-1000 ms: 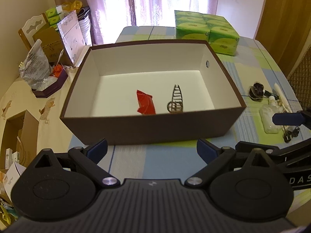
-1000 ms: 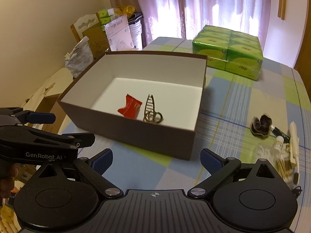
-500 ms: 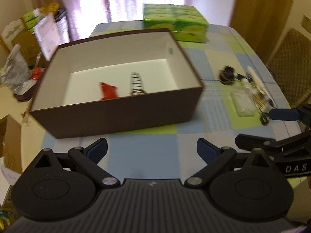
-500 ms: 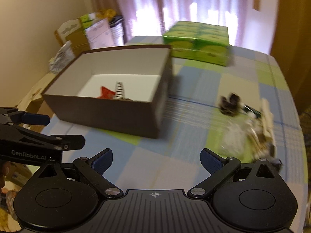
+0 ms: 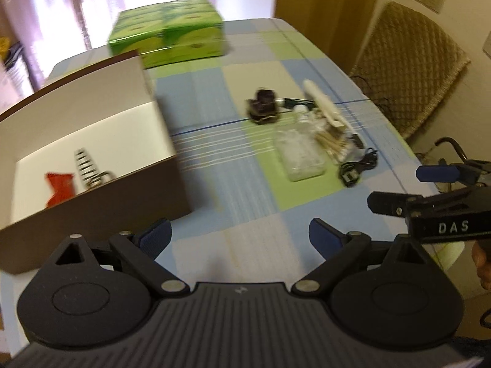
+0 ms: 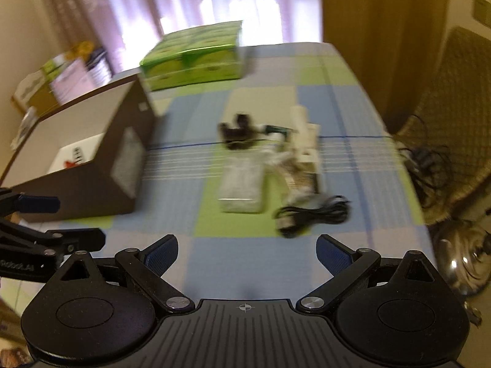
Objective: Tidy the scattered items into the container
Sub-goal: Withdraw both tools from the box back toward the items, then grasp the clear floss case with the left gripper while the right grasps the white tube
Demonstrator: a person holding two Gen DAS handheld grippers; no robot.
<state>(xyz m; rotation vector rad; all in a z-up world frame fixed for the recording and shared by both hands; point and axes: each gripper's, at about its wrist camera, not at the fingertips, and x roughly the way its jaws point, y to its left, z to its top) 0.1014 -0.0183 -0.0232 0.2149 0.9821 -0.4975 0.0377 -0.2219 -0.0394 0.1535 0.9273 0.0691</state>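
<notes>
Sitting in box [image 5: 92,116]: red packet [image 5: 59,187], spring [image 5: 87,165]; waiting right of box: cable [image 6: 313,214], clear case [image 5: 299,156], dark clip [image 5: 264,107]; both grippers [image 5: 239,236] [image 6: 247,253] gaping wide, empty.

Brown box [image 5: 92,196] holds red packet [image 5: 59,188], wire spring [image 5: 87,168]; clutter pile [image 6: 276,165] on cloth beside.

box [image 5: 101,190]: we see matt brown card outside, plain white inside
wrapper [image 5: 59,188]: red, looks like crinkled foil or plastic to us
spring [image 5: 87,165]: thin wire, we take it for metal
tablecloth [image 5: 233,165]: checked cloth, matt
green packs [image 5: 167,32]: glossy wrap that catches the light
clear case [image 5: 299,156]: see-through plastic
cable [image 6: 316,213]: black, smooth sheath
chair [image 5: 408,70]: woven, rough weave
left gripper [image 5: 239,236]: we see matt black plastic, ribbed at the base, with blue pads [image 5: 155,237]
</notes>
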